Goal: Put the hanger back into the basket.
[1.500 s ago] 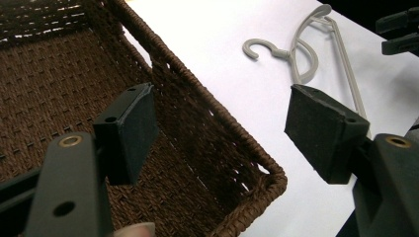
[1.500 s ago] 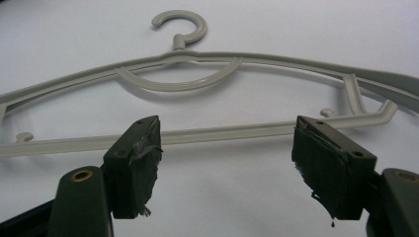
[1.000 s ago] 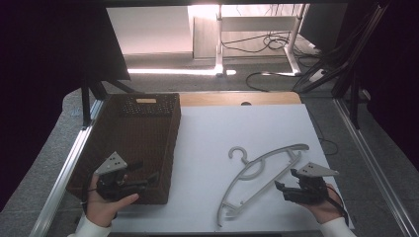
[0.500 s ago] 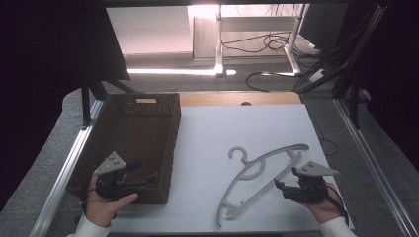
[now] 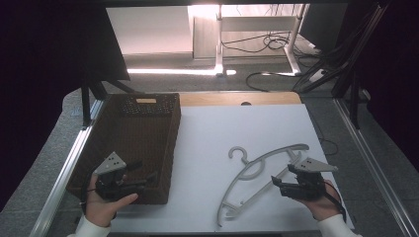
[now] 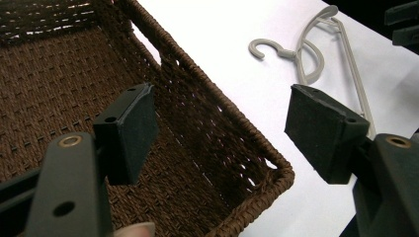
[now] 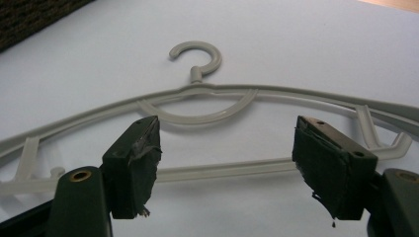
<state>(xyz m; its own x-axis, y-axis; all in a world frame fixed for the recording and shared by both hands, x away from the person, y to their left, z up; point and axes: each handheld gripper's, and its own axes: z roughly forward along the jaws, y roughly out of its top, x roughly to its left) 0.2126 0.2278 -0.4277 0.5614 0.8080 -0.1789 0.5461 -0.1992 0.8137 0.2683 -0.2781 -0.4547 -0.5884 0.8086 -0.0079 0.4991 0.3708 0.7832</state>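
Evidently poised: right gripper [image 7: 225,168] gapes empty astride the hanger [image 7: 207,103], perhaps to grasp; left gripper [image 6: 222,133] gapes empty over the basket [image 6: 237,128].

Item: white tabletop [image 5: 222,133], flat, matt.
Item: wooden strip [image 5: 217,98] along its far edge, with a small dark spot [image 5: 245,103] where it touches the white (too small to identify).
Item: metal rails, one along the left side [image 5: 69,163], one along the right [image 5: 370,163], both running front to back.
Item: grey floor [image 5: 163,61] beyond the table, crossed by a bright band of light [image 5: 173,71].
Item: white furniture leg [image 5: 218,34], upright, far side.
Item: black cables [image 5: 269,44], loose on the floor just beside that leg.
Item: dark panel [image 5: 106,49], far left.
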